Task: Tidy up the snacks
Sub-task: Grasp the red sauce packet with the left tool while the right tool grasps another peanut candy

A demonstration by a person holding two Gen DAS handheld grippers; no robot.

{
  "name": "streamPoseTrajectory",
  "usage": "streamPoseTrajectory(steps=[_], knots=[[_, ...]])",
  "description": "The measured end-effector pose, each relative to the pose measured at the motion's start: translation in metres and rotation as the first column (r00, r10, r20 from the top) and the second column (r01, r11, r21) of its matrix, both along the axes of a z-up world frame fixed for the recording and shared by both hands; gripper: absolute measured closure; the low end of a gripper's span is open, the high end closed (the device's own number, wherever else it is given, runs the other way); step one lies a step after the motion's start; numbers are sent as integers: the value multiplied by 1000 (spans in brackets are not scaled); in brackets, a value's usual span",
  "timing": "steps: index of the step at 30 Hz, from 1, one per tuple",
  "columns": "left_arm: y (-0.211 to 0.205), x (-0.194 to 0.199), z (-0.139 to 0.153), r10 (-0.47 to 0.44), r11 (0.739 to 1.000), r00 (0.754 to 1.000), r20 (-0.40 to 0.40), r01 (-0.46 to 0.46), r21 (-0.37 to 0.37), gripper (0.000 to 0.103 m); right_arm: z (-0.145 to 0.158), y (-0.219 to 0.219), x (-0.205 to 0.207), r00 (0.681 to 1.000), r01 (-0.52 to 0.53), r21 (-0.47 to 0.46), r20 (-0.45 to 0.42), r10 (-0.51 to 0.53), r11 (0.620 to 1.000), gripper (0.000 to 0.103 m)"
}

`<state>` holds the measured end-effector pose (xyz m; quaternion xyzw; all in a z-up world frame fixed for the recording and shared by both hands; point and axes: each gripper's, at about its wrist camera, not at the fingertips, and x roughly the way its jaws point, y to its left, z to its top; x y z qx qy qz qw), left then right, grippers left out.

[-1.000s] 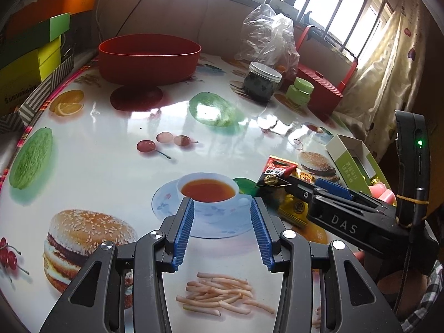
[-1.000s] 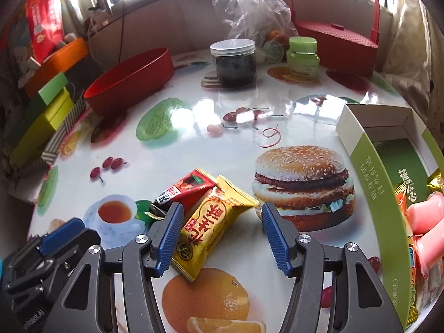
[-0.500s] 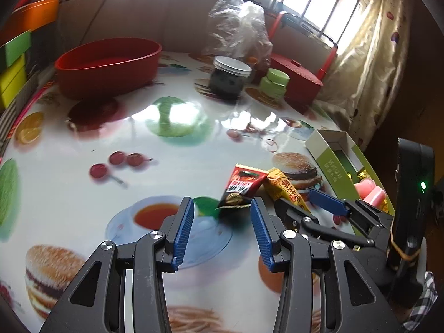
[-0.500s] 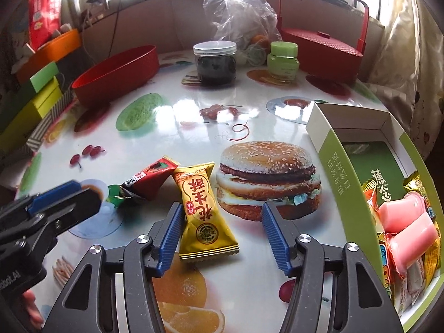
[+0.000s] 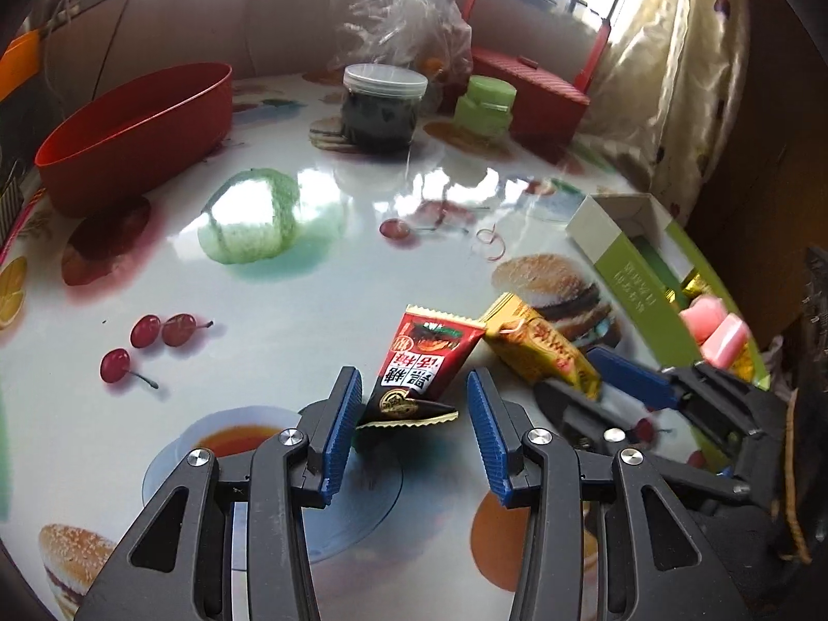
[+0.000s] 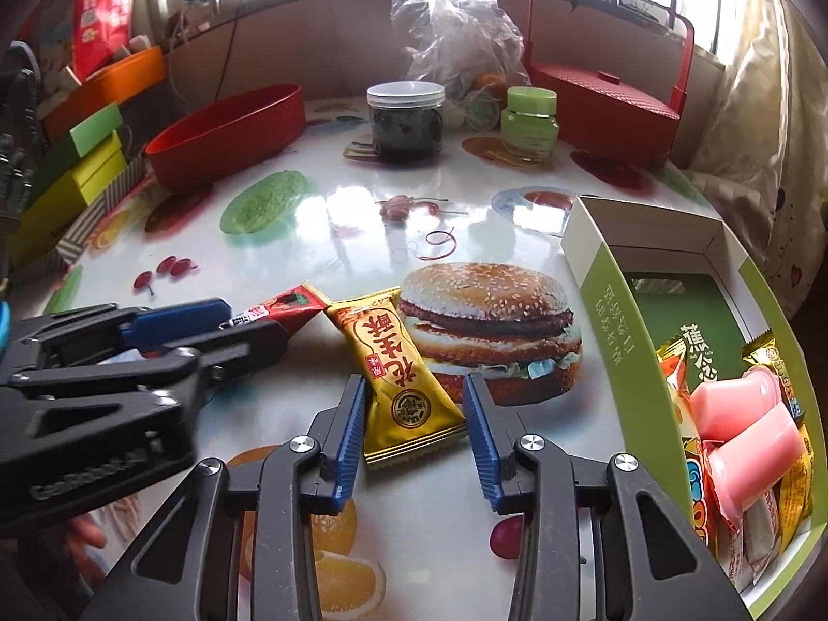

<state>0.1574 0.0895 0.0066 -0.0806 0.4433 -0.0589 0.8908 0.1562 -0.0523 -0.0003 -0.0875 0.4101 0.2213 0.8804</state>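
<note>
A red snack packet [image 5: 424, 357] lies flat on the printed table, its near end between the fingers of my left gripper [image 5: 411, 378]. Those jaws stand open; the left pad is at the packet's corner and the right pad is clear of it. Beside it lies a yellow snack packet [image 6: 403, 362], set between the blue pads of my right gripper [image 6: 414, 383]. Those jaws are closing, the pads are right at the packet's side edges, and the packet lies flat and unbent. A green-and-white box [image 6: 621, 321] at the right holds several snacks, among them pink jelly cups [image 6: 745, 429].
At the back stand a red bowl [image 6: 227, 129], a dark jar [image 6: 405, 121], a green jar [image 6: 530, 121], a red basket [image 6: 600, 103] and a plastic bag [image 6: 455, 31]. Coloured boxes [image 6: 88, 165] are stacked at the left edge. A rubber band [image 6: 440, 243] lies mid-table.
My left gripper has moved right from the teacup print to the red packet. The right gripper's jaws have narrowed around the yellow packet, which now sits fully between them.
</note>
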Motion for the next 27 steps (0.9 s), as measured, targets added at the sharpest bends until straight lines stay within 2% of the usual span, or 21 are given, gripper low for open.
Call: streamPoseTrajectory(steps=[9, 16, 18, 20, 27], knots=[[-2, 0, -1, 15, 999, 1000, -2, -14, 30, 59, 0, -7, -3, 1000, 6, 26, -7, -5, 1000, 67], [-2, 1, -1, 25, 999, 1000, 2, -25, 26, 59, 0, -11, -5, 1000, 17, 41, -15, -16, 999, 67], [-4, 1, -1, 35, 998, 999, 0, -35, 46, 62, 0, -12, -5, 1000, 17, 42, -15, -16, 999, 67], [-6, 0, -1, 35, 998, 999, 4, -35, 53, 69, 0, -13, -6, 1000, 19, 45, -16, -18, 999, 67], [-6, -2, 0, 42, 999, 999, 5, -42, 35, 72, 0, -16, -8, 1000, 23, 49, -18, -22, 999, 67]])
